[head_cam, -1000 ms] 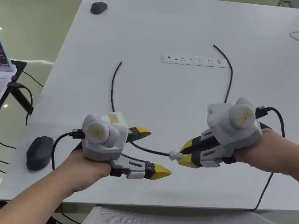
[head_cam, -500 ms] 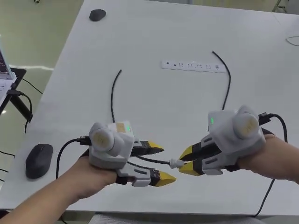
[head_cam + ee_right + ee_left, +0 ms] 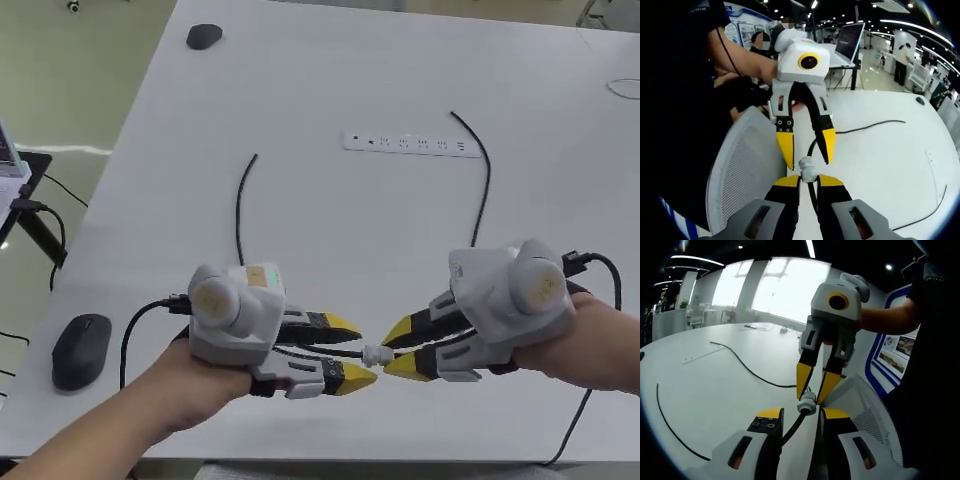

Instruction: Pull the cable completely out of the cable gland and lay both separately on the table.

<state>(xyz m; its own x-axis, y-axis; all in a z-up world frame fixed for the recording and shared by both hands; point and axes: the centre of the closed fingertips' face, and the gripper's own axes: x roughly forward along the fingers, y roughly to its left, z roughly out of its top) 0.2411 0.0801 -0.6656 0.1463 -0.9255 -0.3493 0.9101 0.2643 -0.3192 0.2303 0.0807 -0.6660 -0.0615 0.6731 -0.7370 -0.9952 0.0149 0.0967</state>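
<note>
A small white cable gland (image 3: pixel 375 354) sits on the end of a thin black cable (image 3: pixel 240 210) that curves away across the white table (image 3: pixel 330 230). My right gripper (image 3: pixel 398 350) is shut on the gland, pinching it at the yellow fingertips; its own view has the gland (image 3: pixel 808 169) just above my right gripper (image 3: pixel 808 181). My left gripper (image 3: pixel 352 352) faces it from the left, open, its jaws either side of the cable close behind the gland. In the left gripper view the cable (image 3: pixel 794 424) runs up between the jaws of my left gripper (image 3: pixel 803 413) to the gland (image 3: pixel 806 404).
A white power strip (image 3: pixel 405 143) lies mid-table, with a second black cable (image 3: pixel 485 180) curving down its right side. One dark mouse (image 3: pixel 204 36) rests at the far left, another (image 3: pixel 82 350) near the front-left corner. The table's front edge is just below both grippers. A mesh chair (image 3: pixel 740 170) stands behind.
My left gripper has moved right, up to the gland, and its jaws have narrowed around the cable. The right gripper has kept its hold and dropped slightly.
</note>
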